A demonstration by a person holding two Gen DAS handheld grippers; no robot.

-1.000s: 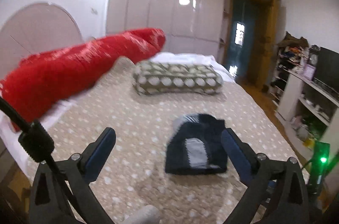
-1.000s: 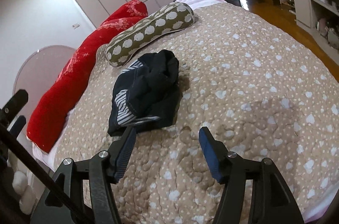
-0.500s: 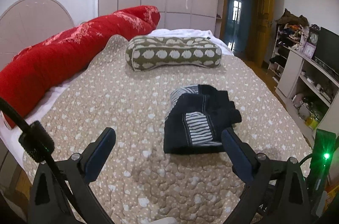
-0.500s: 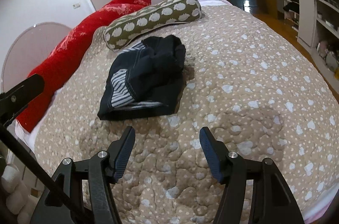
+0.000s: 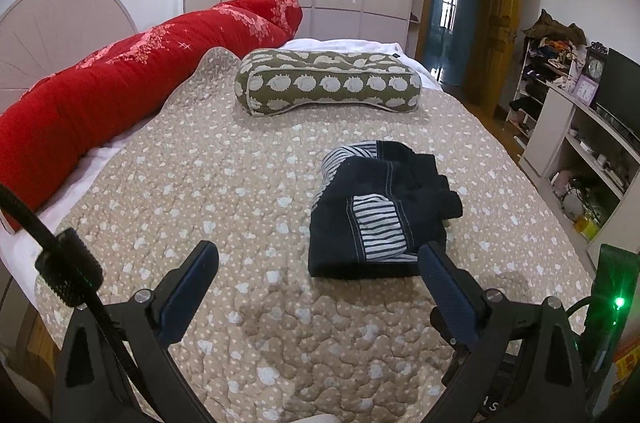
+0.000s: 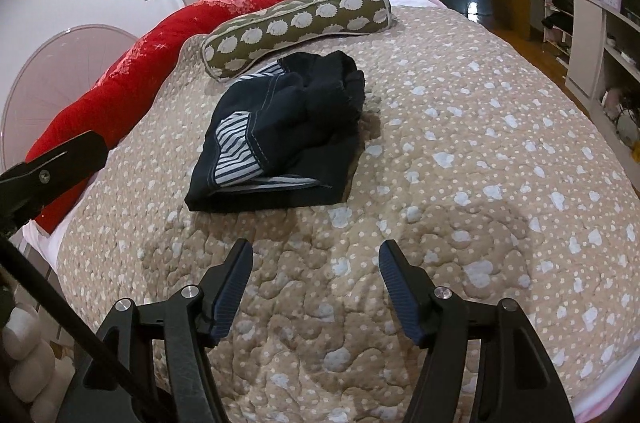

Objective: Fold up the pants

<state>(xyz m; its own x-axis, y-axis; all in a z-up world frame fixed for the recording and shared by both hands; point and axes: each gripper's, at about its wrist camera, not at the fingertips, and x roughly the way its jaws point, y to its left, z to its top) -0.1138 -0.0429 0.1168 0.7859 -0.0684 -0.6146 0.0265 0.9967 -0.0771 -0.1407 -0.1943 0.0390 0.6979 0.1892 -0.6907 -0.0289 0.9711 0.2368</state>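
Folded dark navy pants with striped lining [image 5: 376, 215] unmoved on beige quilted bedspread [image 5: 224, 191]. Left gripper [image 5: 318, 255], right gripper [image 6: 316, 257]: jaws still apart, empty; both backed off slightly.

Left gripper [image 5: 318, 259]: jaws spread wide, nothing between the blue pads [image 5: 188, 297]. Held low, just short of the near edge of the folded pants [image 5: 380, 215]; its right finger overlaps that edge in the left wrist view, contact not clear.

Right gripper [image 6: 316, 257]: jaws also wide apart, empty, pads ridged. Sits short of the pants' near edge, apart from the cloth. In its view the left gripper's finger shows left of the pants.
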